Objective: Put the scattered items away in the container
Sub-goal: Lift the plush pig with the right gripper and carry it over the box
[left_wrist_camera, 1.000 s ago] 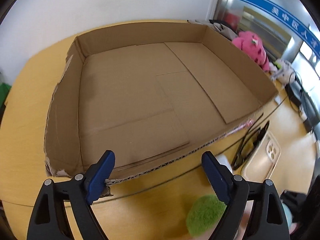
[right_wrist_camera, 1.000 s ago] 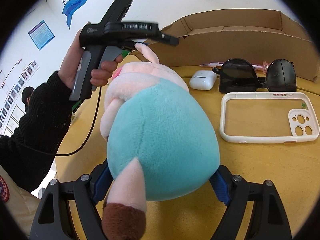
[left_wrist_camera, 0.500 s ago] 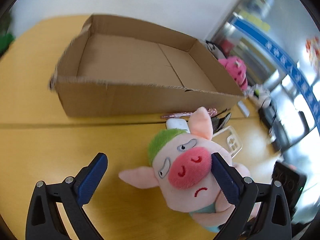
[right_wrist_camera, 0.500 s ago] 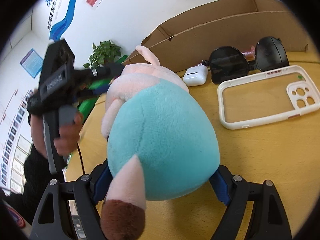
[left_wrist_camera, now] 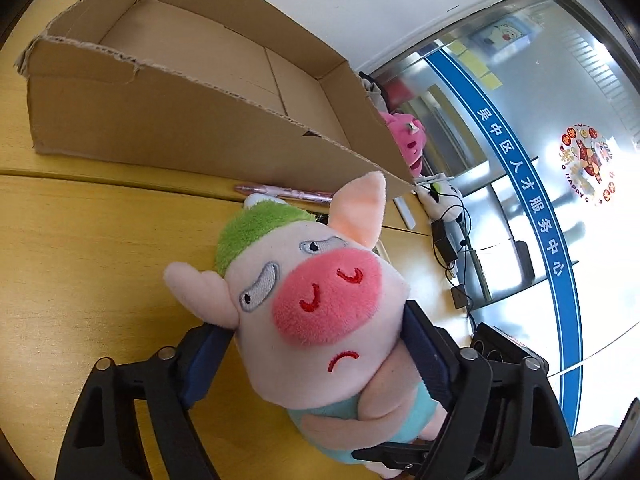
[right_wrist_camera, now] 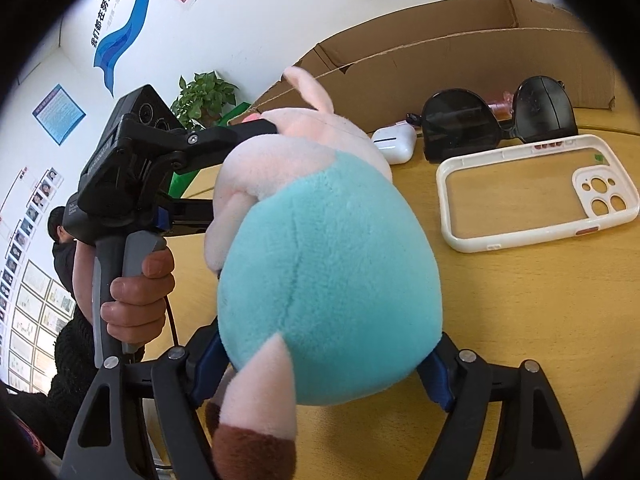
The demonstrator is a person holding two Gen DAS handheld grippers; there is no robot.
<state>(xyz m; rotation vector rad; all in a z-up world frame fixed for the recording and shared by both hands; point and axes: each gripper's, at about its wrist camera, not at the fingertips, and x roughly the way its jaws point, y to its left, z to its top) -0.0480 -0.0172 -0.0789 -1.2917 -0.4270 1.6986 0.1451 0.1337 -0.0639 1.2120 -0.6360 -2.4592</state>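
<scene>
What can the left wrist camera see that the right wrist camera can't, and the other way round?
Only the left wrist view shows the pig plush's face and green hair, and the bare floor of the cardboard box. Only the right wrist view shows the sunglasses, the white phone case and the hand holding the left gripper. Both show the plush clamped in the grippers, the box, the pink pen, the earbud case and the wooden table.

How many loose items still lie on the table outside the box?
4: a pink pen against the box, an earbud case, sunglasses, and a phone case. The pig may hide more.
</scene>
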